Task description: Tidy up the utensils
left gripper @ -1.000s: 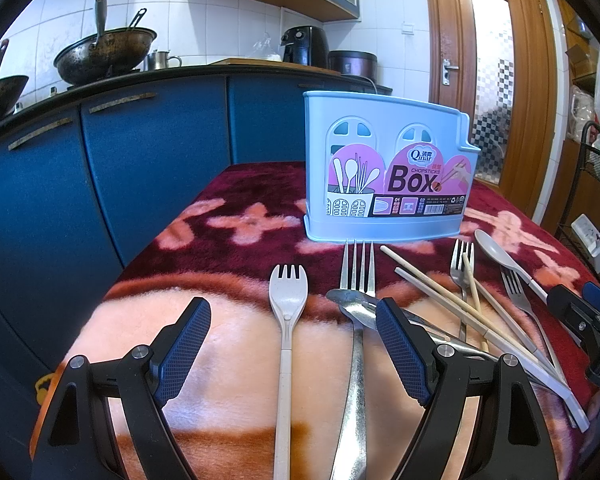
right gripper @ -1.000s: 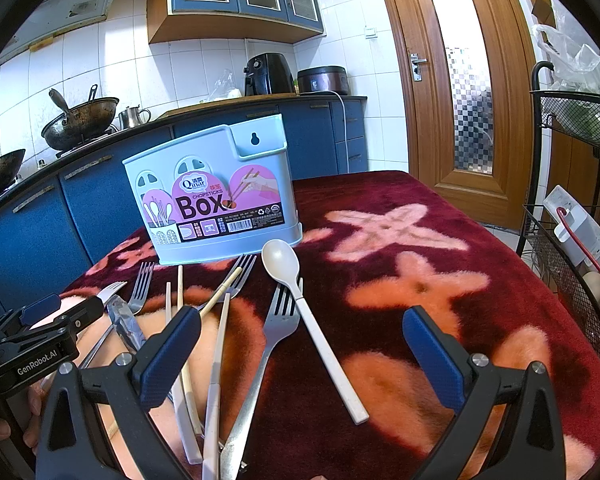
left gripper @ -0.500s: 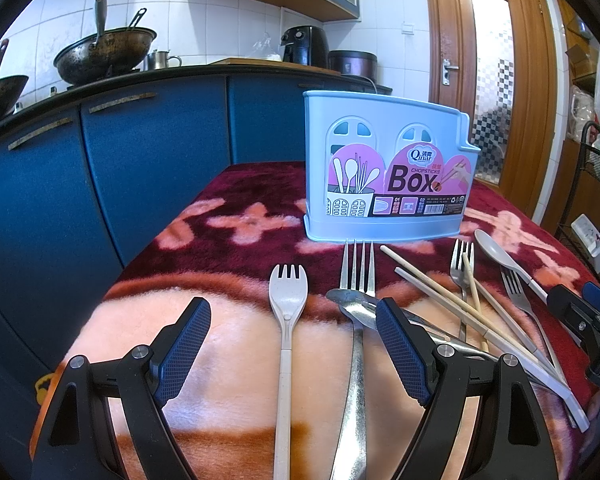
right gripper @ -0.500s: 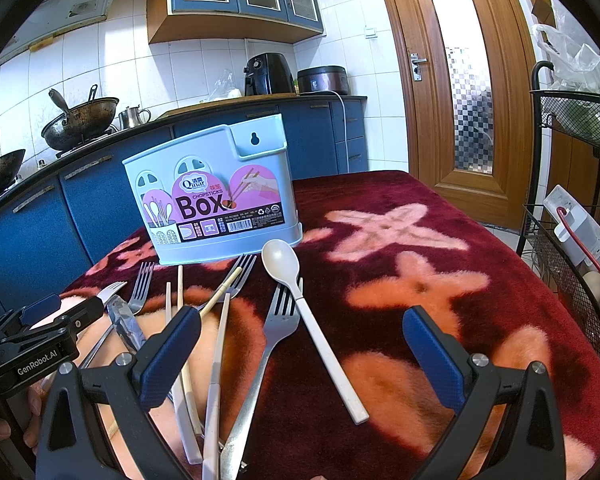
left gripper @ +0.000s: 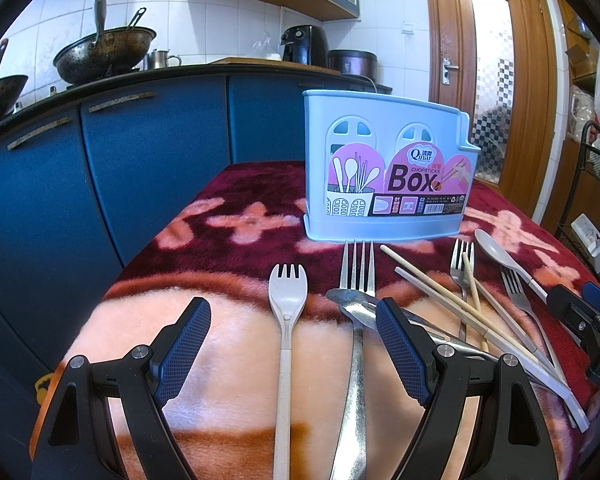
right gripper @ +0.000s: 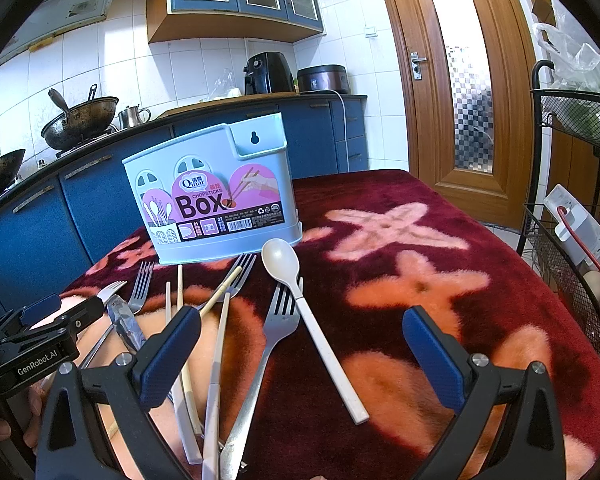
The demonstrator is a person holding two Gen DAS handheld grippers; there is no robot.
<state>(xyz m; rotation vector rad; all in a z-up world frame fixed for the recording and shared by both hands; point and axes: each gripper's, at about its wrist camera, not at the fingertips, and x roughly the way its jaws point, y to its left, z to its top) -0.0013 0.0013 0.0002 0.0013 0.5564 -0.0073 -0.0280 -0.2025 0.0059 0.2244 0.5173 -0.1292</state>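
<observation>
Left gripper (left gripper: 292,344): fingers apart, straddling beige plastic fork (left gripper: 286,320) on blanketed worktop (left gripper: 220,380). Right gripper (right gripper: 300,360): fingers apart above white spoon (right gripper: 312,320) and metal fork (right gripper: 268,340). Beyond: upright blue utensil holder (left gripper: 388,168), interior hidden; label reads "Qinar CHOPSTICKS Box".

The beige fork (left gripper: 286,320) and the metal spoon (left gripper: 354,360) run off the bottom edge of the left view, handle ends unseen. The left tongs' right finger (left gripper: 400,352) covers part of the spoon's bowl. In the right view, the chopsticks (right gripper: 216,344) and a metal fork (right gripper: 268,344) pass behind the right tongs' left finger (right gripper: 172,360). The small print on the box (right gripper: 216,204) label is unreadable.
</observation>
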